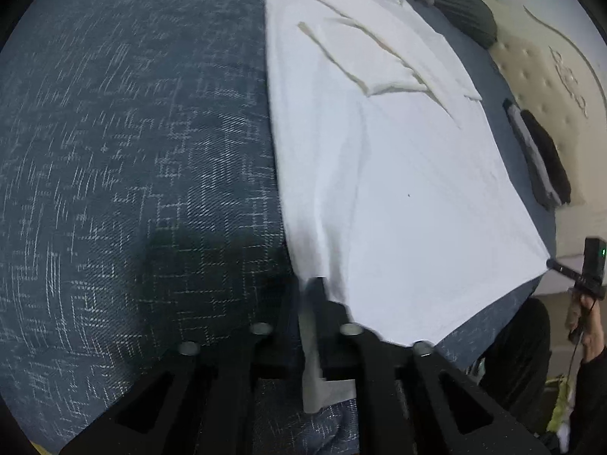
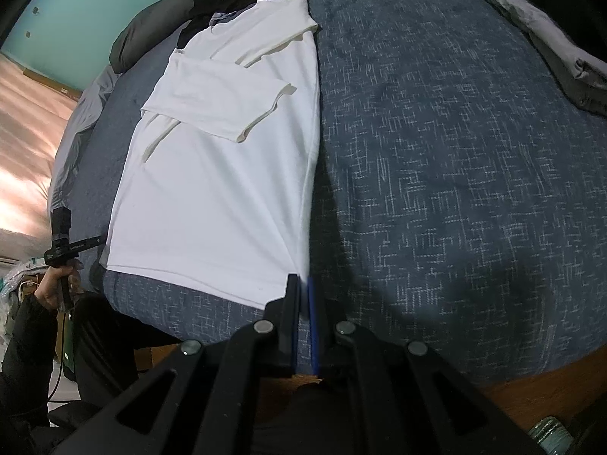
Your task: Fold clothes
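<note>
Each claw pinches the white shirt's hem corners.

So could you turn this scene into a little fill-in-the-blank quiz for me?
1. The white cotton T-shirt lies flat on a dark ____ patterned bedspread.
2. Both short sleeves are folded ____ over the shirt's body.
3. The right gripper and the left gripper each pinch a bottom ____ of the shirt.
4. The folded grey garment lies on the bedspread, ____ from the shirt.

Missing words: blue; inward; corner; apart
</note>
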Available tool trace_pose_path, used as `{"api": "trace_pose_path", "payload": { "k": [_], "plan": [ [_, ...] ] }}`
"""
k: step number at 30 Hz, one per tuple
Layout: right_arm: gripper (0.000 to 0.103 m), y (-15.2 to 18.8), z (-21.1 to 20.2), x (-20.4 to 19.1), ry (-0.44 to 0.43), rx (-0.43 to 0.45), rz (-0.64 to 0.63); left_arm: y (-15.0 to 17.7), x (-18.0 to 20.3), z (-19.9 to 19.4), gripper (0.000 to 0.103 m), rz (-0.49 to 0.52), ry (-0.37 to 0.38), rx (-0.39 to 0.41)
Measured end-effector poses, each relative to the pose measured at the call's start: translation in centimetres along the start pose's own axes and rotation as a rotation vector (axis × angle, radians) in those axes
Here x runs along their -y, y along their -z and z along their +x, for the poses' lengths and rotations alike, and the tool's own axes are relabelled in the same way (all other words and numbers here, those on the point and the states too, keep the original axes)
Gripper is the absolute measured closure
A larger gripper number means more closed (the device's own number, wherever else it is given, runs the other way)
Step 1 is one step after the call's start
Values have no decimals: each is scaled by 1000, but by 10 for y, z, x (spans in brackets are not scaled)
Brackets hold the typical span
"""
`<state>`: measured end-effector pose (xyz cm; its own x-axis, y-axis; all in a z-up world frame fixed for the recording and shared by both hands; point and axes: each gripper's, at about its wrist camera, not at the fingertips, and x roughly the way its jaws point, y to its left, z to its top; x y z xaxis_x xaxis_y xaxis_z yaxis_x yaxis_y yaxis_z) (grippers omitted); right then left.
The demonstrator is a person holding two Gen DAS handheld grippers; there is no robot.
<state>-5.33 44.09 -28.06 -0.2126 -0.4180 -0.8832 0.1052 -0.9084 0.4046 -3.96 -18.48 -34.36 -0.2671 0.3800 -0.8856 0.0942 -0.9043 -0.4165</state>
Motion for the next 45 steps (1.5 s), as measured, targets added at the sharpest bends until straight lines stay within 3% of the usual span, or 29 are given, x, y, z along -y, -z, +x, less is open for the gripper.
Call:
{"api": "trace_pose_path", "payload": {
  "k": [9,15,19,28,36,41,44,45],
  "plan": [
    [99,1,3,-1,-7,-12,-7,6,-9,-35,101,12,-55,49],
    [99,3,9,-7,3,-28,-19,-7,-14,-10,101,-12,-96,5],
    [99,5,7,-6,-1,-25,-20,-5,-10,-7,100,-30,-67,-14],
    [99,7,12,-6,-9,-30,-14,10,-12,-22,88,-50,7,-48],
    [99,7,13,-7,-11,-37,-18,15,-5,-19,84,-22,1,-64],
    [99,9,11,-7,-13,-32,-20,17,-1,-16,85,-4,-3,-72],
    [99,9,9,-6,-7,-20,-19,19,1,-15,100,7,-6,-78],
    [99,9,8,-5,-5,-15,-19,19,2,-19,100,13,-6,-71]
  ]
}}
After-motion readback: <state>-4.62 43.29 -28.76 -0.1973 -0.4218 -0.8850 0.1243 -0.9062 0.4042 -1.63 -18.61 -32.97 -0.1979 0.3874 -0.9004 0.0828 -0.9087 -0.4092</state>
